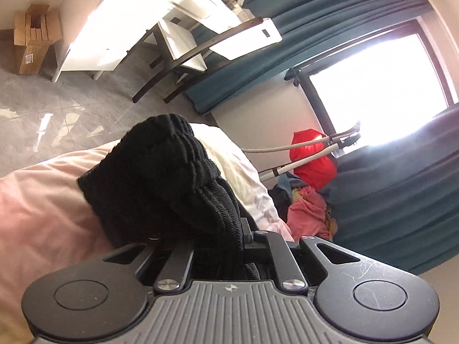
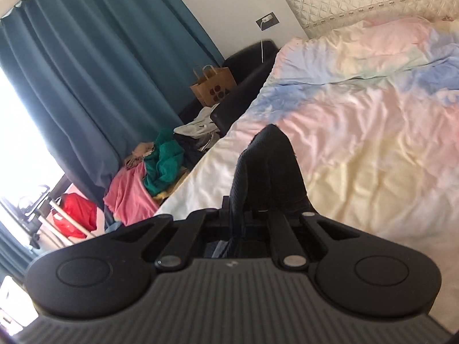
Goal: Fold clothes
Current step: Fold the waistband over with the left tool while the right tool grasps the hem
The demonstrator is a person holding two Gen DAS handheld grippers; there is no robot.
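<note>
A black ribbed knit garment (image 1: 160, 172) bunches up in front of the left wrist camera, over the pastel bed cover (image 1: 43, 200). My left gripper (image 1: 221, 229) is shut on it, and the cloth hides the fingertips. In the right wrist view another part of the black garment (image 2: 269, 169) rises from my right gripper (image 2: 246, 212), which is shut on it above the bed cover (image 2: 373, 120). The knit covers these fingers too.
A heap of pink, green and white clothes (image 2: 155, 169) lies on the floor beside the bed. Teal curtains (image 2: 94, 71), a red bag (image 1: 312, 160), a paper bag (image 2: 212, 86), a dark armchair (image 2: 246, 68) and a white desk with a chair (image 1: 178, 34) stand around.
</note>
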